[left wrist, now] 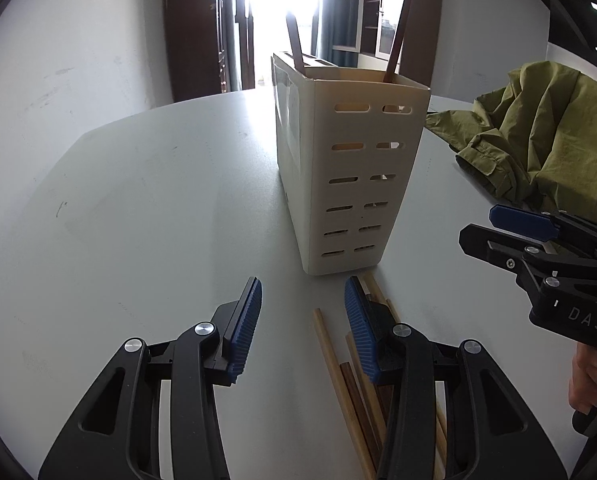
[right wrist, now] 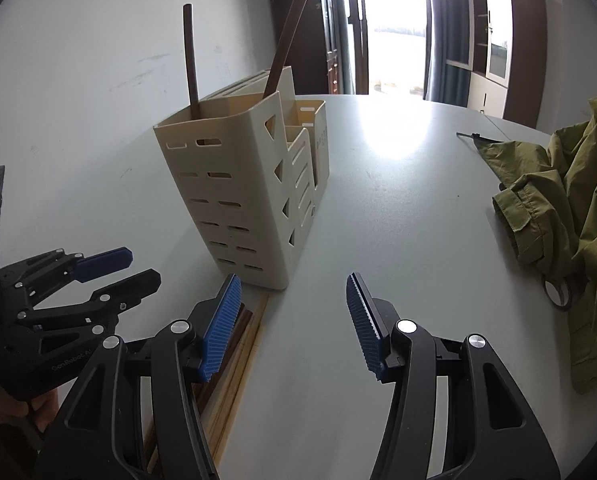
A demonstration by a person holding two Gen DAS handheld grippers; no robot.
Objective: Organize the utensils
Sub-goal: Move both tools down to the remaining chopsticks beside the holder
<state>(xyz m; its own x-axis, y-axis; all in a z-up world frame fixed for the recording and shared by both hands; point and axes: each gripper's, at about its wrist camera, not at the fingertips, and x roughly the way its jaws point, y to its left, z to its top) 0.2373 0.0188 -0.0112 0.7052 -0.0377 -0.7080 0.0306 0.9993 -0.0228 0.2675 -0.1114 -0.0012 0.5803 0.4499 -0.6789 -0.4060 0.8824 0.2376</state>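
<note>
A cream slotted utensil holder (left wrist: pixel 346 168) (right wrist: pixel 238 196) stands upright on the white table, with two dark brown chopsticks (left wrist: pixel 396 36) (right wrist: pixel 189 56) sticking out of its top. Several loose chopsticks (left wrist: pixel 340 376) (right wrist: pixel 238 364), light and dark wood, lie on the table in front of the holder. My left gripper (left wrist: pixel 302 320) is open just above the table, its right finger over the loose chopsticks, nothing between the pads. My right gripper (right wrist: pixel 294 320) is open and empty, its left finger (right wrist: pixel 218 328) over the same pile. Each gripper shows in the other's view.
A crumpled olive-green jacket (left wrist: pixel 538 136) (right wrist: pixel 570 216) lies on the table to the right. A thin black strap (right wrist: pixel 472 136) lies beyond it. A white wall stands at the left, a bright doorway and cabinets behind the table. A person's hand (left wrist: pixel 590 376) grips the right tool.
</note>
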